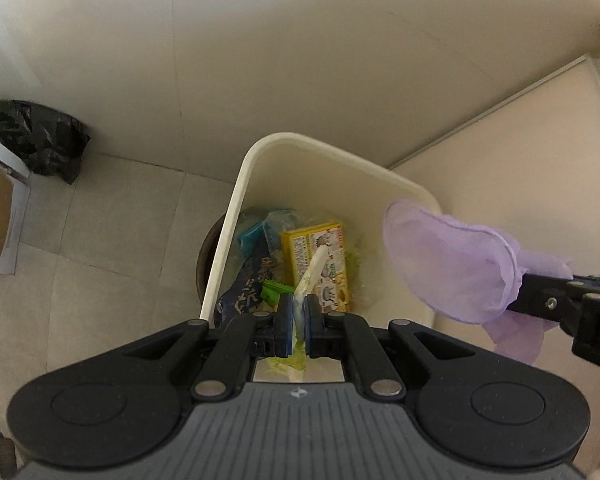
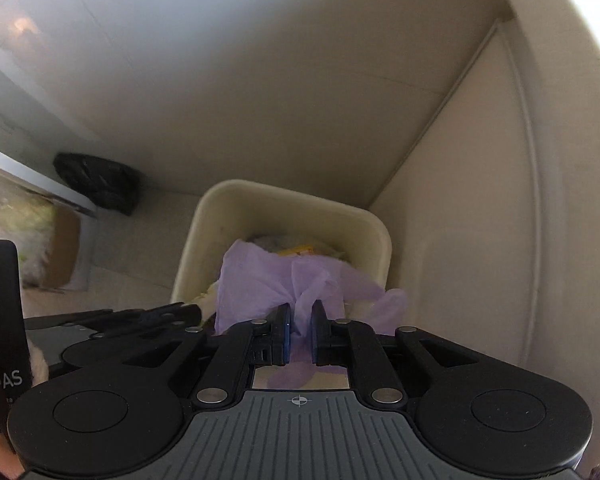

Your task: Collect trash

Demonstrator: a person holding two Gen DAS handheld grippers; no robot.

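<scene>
Trash is hanging in both grippers directly over the cream bin [image 1: 236,216], so the drop line is what matters here. Left gripper [image 1: 299,312] is pointing steeply down with its fingers closed on a thin white wrapper strip [image 1: 314,270]; the strip's long axis is running straight out from the fingers toward the bin interior, ending above the yellow box [image 1: 320,256] and the other packaging already lying inside. Right gripper [image 2: 300,322] is carrying a crumpled purple glove [image 2: 268,280]; its fingers are standing slightly parted with the glove material bunched between them, so I'm reading it as a light pinch that may be loosening, not a firm clamp. In the left wrist view the purple glove [image 1: 448,264] is sitting over the bin's right rim rather than the middle, so that one is looking marginal: part of it is draping outside the wall line. The left piece is better centred over the opening. My judgement: the right hand needs to be shifting inward toward the bin centre before letting go.
</scene>
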